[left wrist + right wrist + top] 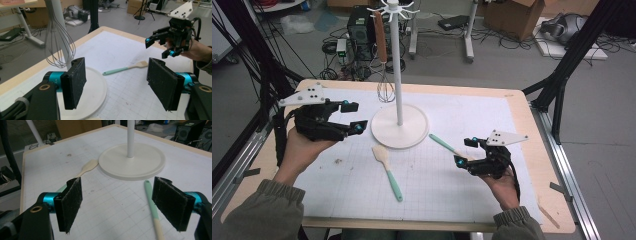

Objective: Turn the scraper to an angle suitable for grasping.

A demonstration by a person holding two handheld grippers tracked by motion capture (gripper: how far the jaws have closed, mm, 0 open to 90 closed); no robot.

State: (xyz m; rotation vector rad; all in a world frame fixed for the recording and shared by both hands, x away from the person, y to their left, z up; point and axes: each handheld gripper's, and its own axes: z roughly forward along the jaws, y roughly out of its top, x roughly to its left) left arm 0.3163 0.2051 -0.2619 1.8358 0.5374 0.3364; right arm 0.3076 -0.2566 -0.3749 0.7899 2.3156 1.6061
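White gridded mat (492,120), both grippers spread and empty, whisk (58,47) close in left gripper view, spatula (152,205) between right gripper's jaws.

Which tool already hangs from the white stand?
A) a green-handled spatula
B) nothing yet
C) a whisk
C: the whisk hangs from a hook of the stand, while both green-handled spatulas lie on the mat.
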